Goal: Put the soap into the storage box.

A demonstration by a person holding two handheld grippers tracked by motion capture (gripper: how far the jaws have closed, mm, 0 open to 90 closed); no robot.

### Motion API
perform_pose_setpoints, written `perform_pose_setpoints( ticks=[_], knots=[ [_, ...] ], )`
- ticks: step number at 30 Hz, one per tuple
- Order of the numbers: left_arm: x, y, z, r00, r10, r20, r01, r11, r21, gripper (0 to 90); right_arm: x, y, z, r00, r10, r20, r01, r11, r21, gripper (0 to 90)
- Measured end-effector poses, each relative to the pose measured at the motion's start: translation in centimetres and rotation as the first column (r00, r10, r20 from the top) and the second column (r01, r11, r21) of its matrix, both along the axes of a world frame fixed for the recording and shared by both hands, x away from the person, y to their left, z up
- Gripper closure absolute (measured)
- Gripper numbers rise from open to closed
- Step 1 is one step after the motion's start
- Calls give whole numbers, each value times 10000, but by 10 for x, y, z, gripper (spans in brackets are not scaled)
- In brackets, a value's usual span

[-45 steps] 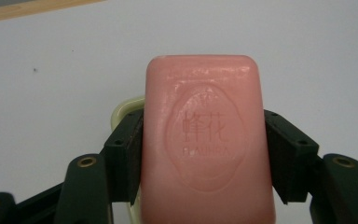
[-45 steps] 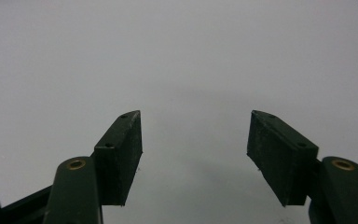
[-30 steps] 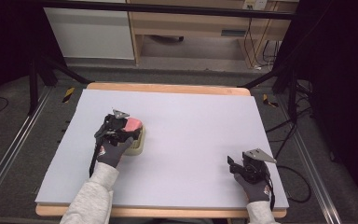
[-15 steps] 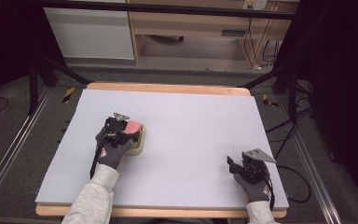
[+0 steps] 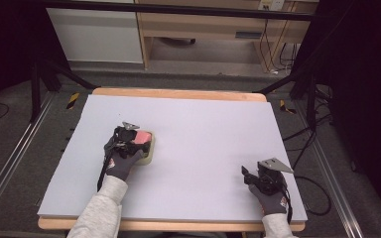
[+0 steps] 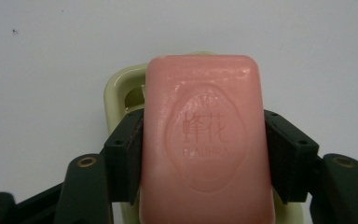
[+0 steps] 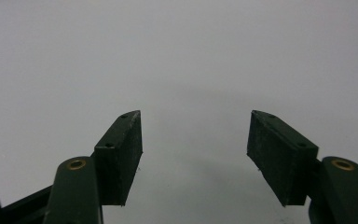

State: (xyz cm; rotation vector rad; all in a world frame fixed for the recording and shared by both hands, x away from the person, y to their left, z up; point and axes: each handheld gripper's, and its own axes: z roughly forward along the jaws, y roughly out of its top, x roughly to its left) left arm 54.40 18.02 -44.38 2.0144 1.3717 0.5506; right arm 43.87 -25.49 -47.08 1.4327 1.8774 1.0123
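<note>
Nearest you, your gloved right hand (image 5: 269, 197) rests on the pale sheet (image 5: 208, 144) at the bench's (image 5: 178, 93) front right corner, holding the right gripper (image 7: 195, 140) low over bare surface. Its two black jaws stand well apart with nothing between them, and a grey three-cornered plate (image 5: 275, 165) sits on top of it.

Farther in and to your left, your gloved left hand (image 5: 122, 162) reaches from a grey sleeve (image 5: 99, 213) to the left-centre of the sheet. There the left gripper (image 6: 204, 144) is clamped on a pink soap bar (image 6: 205, 140), one jaw pressed against each long side. The bar, stamped with an oval emblem and characters, lies over a pale yellow soap dish (image 6: 121, 88), whose rim shows past the bar's far left corner; whether the bar touches the dish you cannot tell from these pictures. In the high view the soap bar (image 5: 142, 136) and soap dish (image 5: 148, 154) sit just ahead of your left hand, well apart from the right gripper (image 5: 252, 174).

Beyond the bench's far edge lie grey floor, black stand legs (image 5: 44, 74), trailing cables (image 5: 268, 44) and a wooden cabinet (image 5: 213, 25).
</note>
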Motion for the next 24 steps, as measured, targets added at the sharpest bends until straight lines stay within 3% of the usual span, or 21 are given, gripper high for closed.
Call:
perform_pose_setpoints(
  ticks=[24],
  knots=[
    [0, -2, -10, 9999, 43, -140, -40, 9997, 228, 371, 0, 1, 0, 10000, -26, 6, 26, 10000, -23, 351]
  ],
)
